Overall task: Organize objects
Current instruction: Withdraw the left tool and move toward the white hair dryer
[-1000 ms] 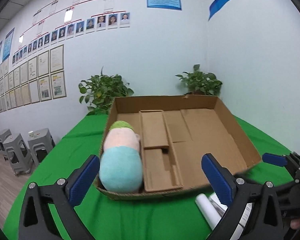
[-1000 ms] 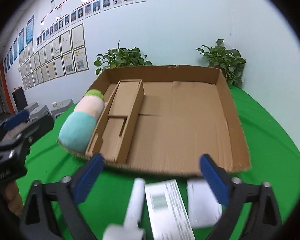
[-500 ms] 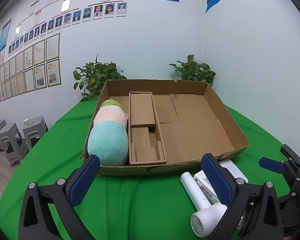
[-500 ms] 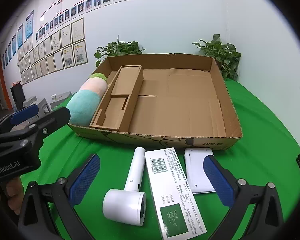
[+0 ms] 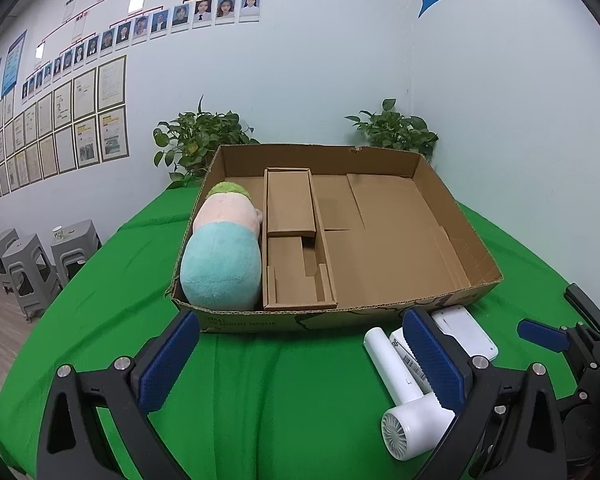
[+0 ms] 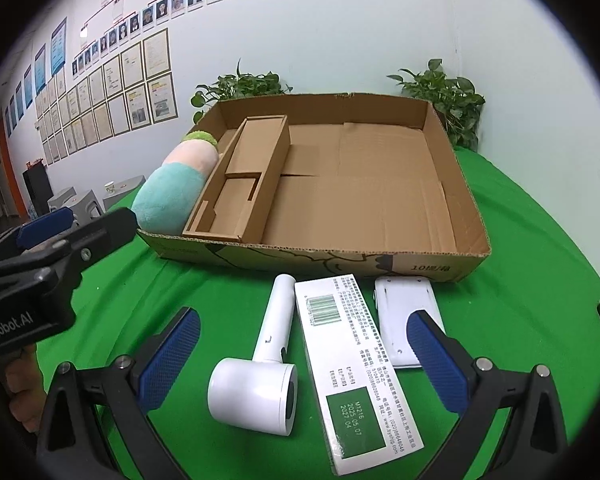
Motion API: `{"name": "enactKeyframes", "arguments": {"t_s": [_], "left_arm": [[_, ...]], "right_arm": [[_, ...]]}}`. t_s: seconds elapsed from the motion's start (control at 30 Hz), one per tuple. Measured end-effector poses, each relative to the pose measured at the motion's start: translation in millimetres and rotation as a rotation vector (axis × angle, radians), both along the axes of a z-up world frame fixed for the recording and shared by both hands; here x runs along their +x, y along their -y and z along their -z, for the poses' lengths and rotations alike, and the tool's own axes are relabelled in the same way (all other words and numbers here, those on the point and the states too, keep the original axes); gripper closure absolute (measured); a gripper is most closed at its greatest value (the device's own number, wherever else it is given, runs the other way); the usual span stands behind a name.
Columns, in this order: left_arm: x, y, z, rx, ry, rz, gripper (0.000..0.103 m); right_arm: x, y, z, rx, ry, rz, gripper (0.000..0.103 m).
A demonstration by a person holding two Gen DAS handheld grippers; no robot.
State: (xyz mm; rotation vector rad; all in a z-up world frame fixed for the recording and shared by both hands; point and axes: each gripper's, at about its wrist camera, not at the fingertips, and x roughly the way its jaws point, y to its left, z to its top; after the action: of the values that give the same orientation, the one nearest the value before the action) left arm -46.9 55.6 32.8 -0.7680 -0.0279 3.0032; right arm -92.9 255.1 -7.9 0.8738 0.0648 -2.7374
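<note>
Both my grippers, left (image 5: 300, 364) and right (image 6: 304, 360), have drawn back from the cardboard box (image 6: 440, 270), jaws wide and empty. Plush toy (image 5: 222, 252) lies inside it; hair dryer (image 6: 260, 376), carton (image 6: 352, 368) and white device (image 6: 400, 312) wait just before it, unpacked.

So there's a shallow cardboard box (image 6: 466, 204) sitting open on the green cloth, with a smaller cardboard insert (image 6: 244, 184) along its left part. A plush toy (image 5: 224, 252), teal body, pink middle, green top, lies lengthwise in the slot left of that insert. Just outside the front wall, three things lie side by side: a white hair dryer (image 6: 260, 376) with its handle toward the box, a long white carton (image 6: 352, 368) with a barcode, and a flat white device (image 6: 404, 312), maybe a scale.
</note>
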Motion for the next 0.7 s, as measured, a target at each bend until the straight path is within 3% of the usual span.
{"name": "enactKeyframes", "arguments": {"t_s": [0.33,0.43,0.5,0.53,0.57,0.6,0.63,0.7], "left_arm": [[-2.3,-1.3,0.4,0.005,0.011,0.006,0.001],[-2.8,-0.6,1.7,0.015,0.009,0.008,0.004],[-3.4,-0.6,3.2,0.008,0.001,0.002,0.02],[-3.8,-1.1,3.5,0.004,0.001,0.001,0.029],[-4.3,-1.0,4.8,0.004,0.006,0.008,0.054],[-6.7,-0.4,7.0,0.018,0.022,0.029,0.078],[-7.2,0.5,7.8,0.032,0.033,0.046,0.087],[-7.1,2.8,8.3,0.035,0.029,0.033,0.093]], "right_arm": [[3.2,-1.9,3.3,0.007,-0.001,-0.01,0.001],[4.0,-2.6,2.6,0.025,-0.015,0.007,0.006],[2.8,-2.5,3.5,0.029,-0.006,0.005,0.028],[2.4,-2.4,4.1,0.037,-0.002,0.01,0.046],[2.5,-2.9,4.5,0.041,-0.002,0.014,0.063],[2.1,-3.4,5.0,0.041,-0.002,0.016,0.072],[1.7,-4.2,5.8,0.038,0.001,0.018,0.084],[0.4,-4.8,7.0,0.026,0.011,0.012,0.091]]}}
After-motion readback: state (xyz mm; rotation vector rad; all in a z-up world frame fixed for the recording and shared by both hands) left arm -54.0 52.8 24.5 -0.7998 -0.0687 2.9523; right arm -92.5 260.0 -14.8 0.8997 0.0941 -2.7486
